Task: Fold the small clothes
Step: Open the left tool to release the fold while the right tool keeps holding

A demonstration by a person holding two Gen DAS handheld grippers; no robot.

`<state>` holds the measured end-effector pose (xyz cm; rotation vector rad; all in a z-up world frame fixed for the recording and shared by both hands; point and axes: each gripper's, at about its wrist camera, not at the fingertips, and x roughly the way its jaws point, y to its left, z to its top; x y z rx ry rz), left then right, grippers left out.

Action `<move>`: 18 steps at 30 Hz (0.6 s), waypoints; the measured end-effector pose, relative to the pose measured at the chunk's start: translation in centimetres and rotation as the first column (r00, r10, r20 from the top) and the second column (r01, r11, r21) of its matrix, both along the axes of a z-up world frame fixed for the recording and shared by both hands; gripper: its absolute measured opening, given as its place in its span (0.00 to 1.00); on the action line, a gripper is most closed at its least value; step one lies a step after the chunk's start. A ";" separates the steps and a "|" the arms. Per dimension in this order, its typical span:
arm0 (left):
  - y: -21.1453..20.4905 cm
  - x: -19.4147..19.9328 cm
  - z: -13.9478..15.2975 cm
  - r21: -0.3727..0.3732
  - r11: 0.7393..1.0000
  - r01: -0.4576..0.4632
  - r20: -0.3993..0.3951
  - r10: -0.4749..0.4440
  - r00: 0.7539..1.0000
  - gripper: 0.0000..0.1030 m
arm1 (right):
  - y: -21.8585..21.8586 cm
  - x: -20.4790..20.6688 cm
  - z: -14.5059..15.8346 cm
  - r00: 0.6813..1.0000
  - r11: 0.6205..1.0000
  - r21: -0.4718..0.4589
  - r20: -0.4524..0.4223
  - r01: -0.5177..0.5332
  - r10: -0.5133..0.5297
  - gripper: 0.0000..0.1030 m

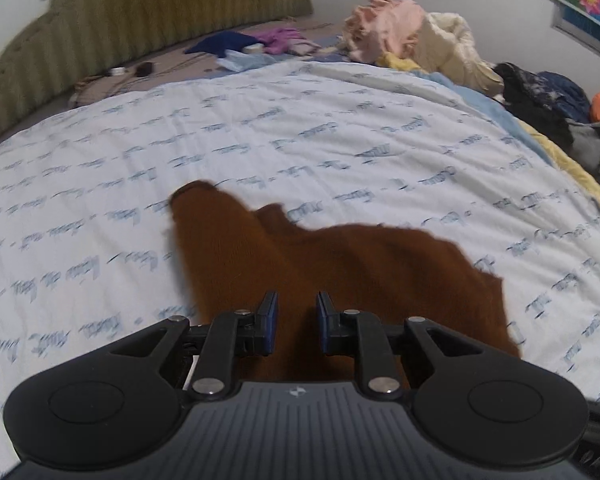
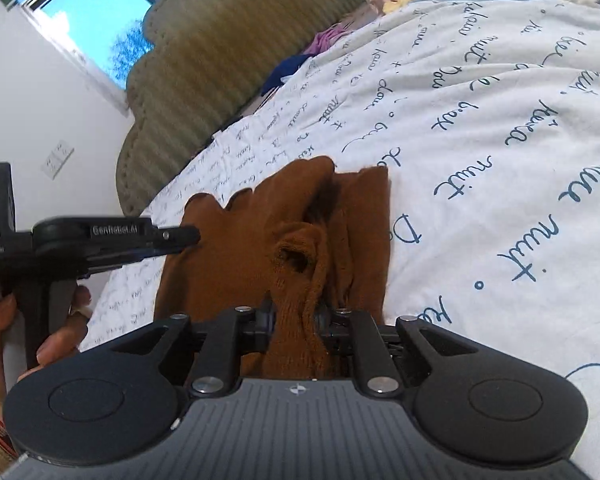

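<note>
I have the brown knitted garment (image 2: 284, 220) lying on the white bedspread (image 1: 340, 128) printed with blue handwriting, roughly in the middle of the bed and close in front of both tools. From my right wrist view, the right gripper (image 2: 296, 320) has its jaws drawn in narrow on a bunched ridge of the brown knit, the fabric pinched between the pads and rising up over them. In the same view the left gripper (image 2: 180, 236) reaches in from the left edge, its tip at the left border of the garment, carried by a hand (image 2: 40, 332) wrapped around its handle. From my left wrist view, the left gripper (image 1: 296, 320) has its blue pads (image 1: 270, 320) set narrow with brown cloth showing in the gap between them; I cannot tell whether the pads actually press on the fabric. That view is blurred around the garment's far edge. Beyond the bedspread sits a green padded headboard (image 1: 148, 4), with a heap of pink and cream clothes (image 1: 404, 36) at the far right corner of the bed and darker garments (image 1: 540, 96) beside it. A window (image 2: 96, 28) with blue sky shows past the headboard.
</note>
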<state>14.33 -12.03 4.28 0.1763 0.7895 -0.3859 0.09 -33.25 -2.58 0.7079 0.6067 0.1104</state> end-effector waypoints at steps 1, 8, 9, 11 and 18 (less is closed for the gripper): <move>0.6 -0.6 -0.1 0.002 1.000 -0.006 0.015 0.006 1.000 0.19 | 0.1 -0.2 0.3 1.000 1.000 -0.019 0.004 -0.014 0.015 0.22; 5.0 -1.8 -0.8 0.021 0.997 -0.069 0.053 0.068 0.996 0.19 | -0.2 0.8 2.9 0.999 0.987 -0.160 0.029 -0.010 0.015 0.39; 5.2 -1.6 -0.8 0.023 0.997 -0.073 0.052 0.071 0.996 0.19 | -0.3 1.3 3.3 1.000 0.982 -0.190 0.030 -0.001 0.007 0.40; 5.6 -1.1 -0.6 0.015 0.996 -0.083 0.042 0.082 0.996 0.19 | -0.2 3.0 4.1 0.999 0.970 -0.240 0.027 -0.027 0.034 0.40; 4.2 -0.5 0.1 -0.043 0.999 -0.029 0.060 0.032 0.998 0.19 | -1.4 10.7 3.1 0.995 0.978 -0.189 -0.069 -0.090 0.078 0.46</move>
